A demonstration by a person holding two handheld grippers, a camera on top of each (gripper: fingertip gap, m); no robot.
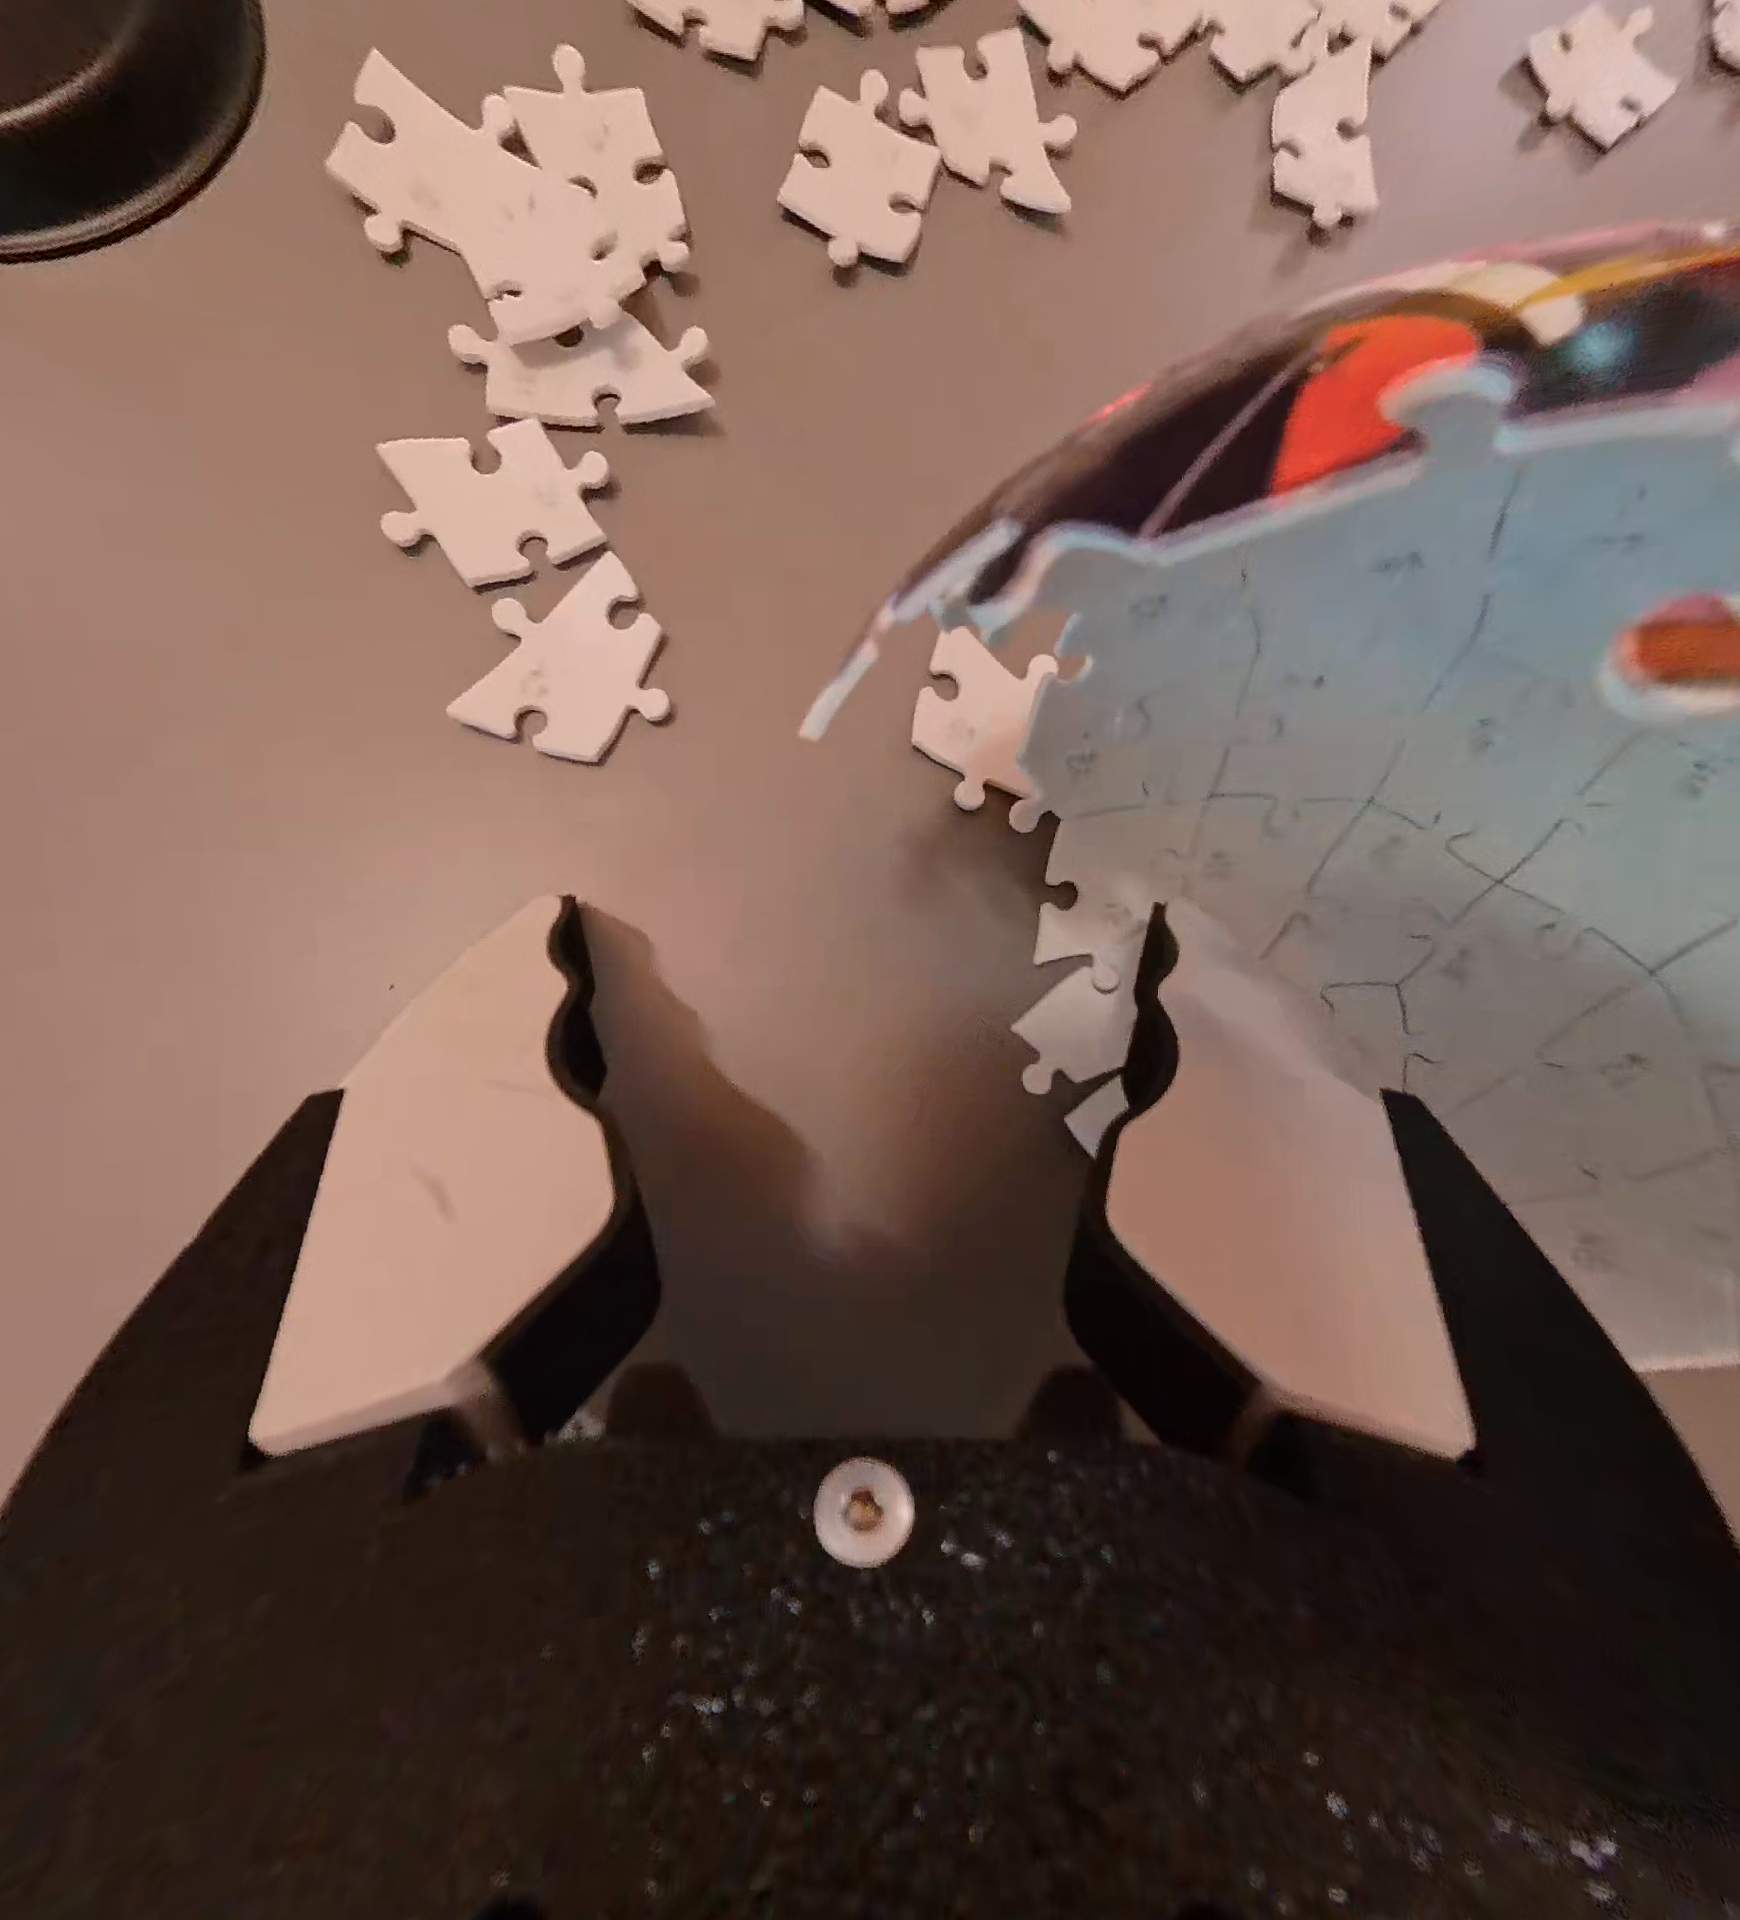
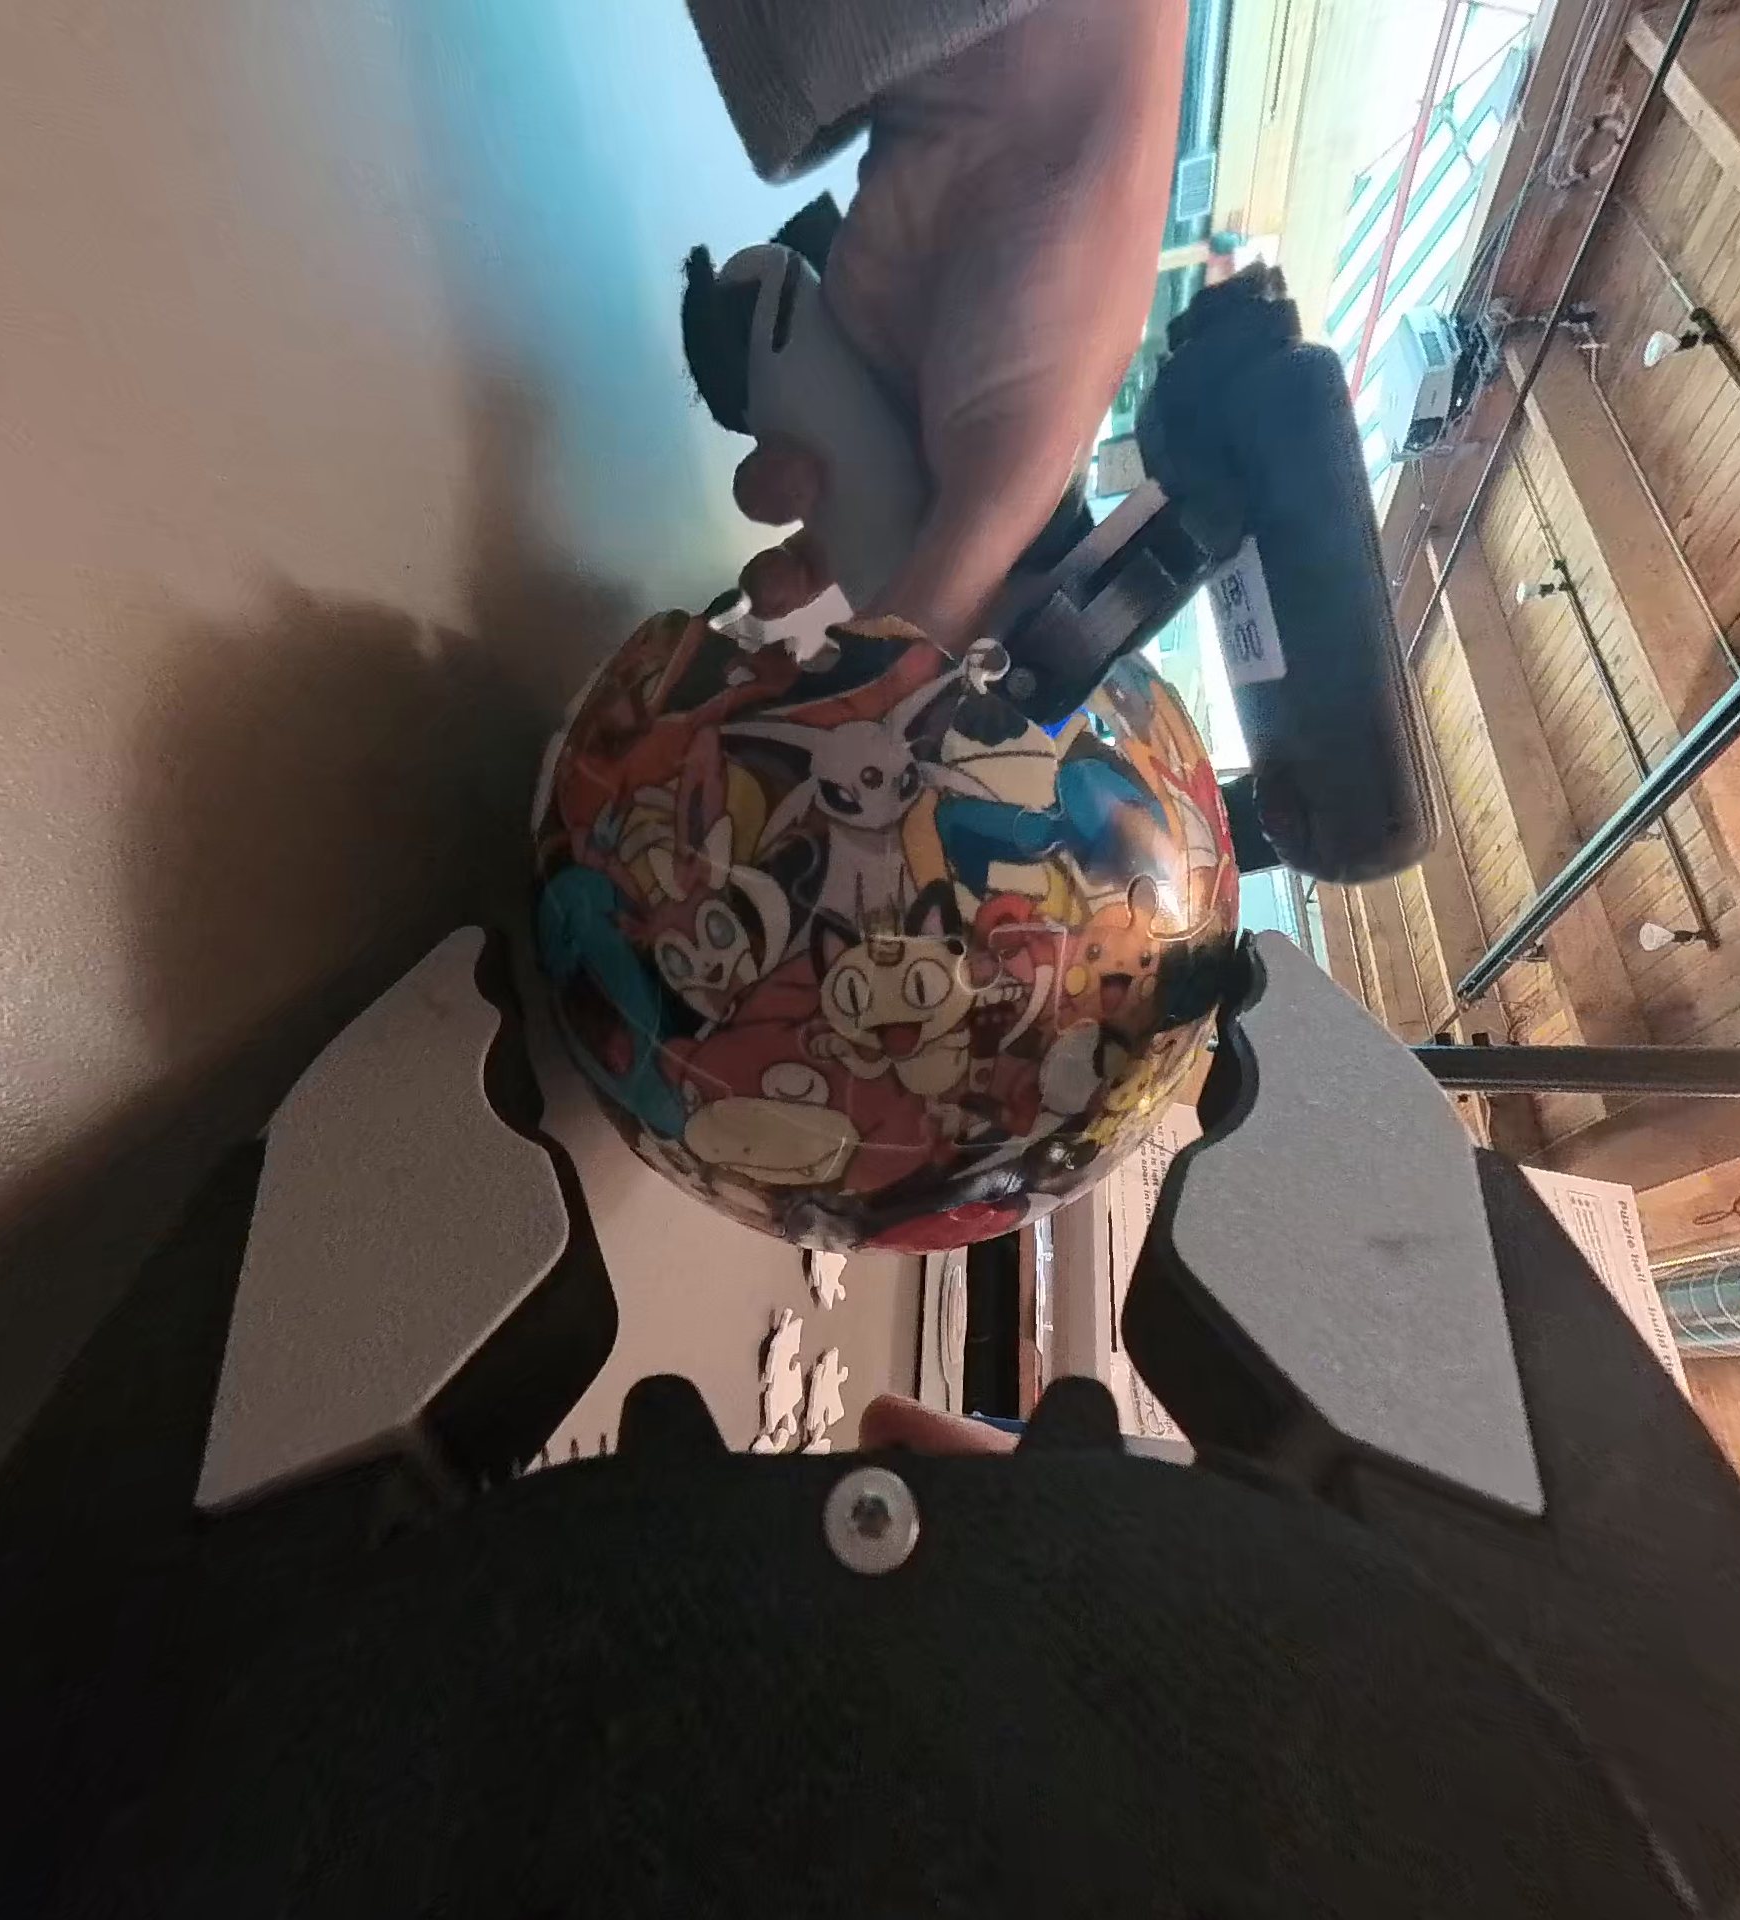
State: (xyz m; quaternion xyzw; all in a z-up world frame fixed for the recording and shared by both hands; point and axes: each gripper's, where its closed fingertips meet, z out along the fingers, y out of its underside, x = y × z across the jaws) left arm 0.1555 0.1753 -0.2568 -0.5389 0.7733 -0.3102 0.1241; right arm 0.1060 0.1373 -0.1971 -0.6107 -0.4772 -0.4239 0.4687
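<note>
A partly built puzzle ball (image 2: 876, 935) with a colourful cartoon print is held off the table between the fingers of my right gripper (image 2: 871, 966), which is shut on its sides. In the left wrist view the ball's open shell (image 1: 1417, 831) shows its pale inside and jagged rim at the right. My left gripper (image 1: 861, 925) is open and empty; its right finger (image 1: 1157, 997) lies against the rim of the shell. It also shows in the right wrist view (image 2: 1105, 592), held by a hand (image 2: 1001, 312) at the ball's far rim.
Several loose white puzzle pieces (image 1: 533, 239) lie face down on the grey-brown table (image 1: 170, 675), mostly to the far left and along the far edge. A black round object (image 1: 66, 125) stands at the far left corner. More pieces (image 2: 809, 1382) and a printed sheet (image 2: 1614, 1226) show behind the ball.
</note>
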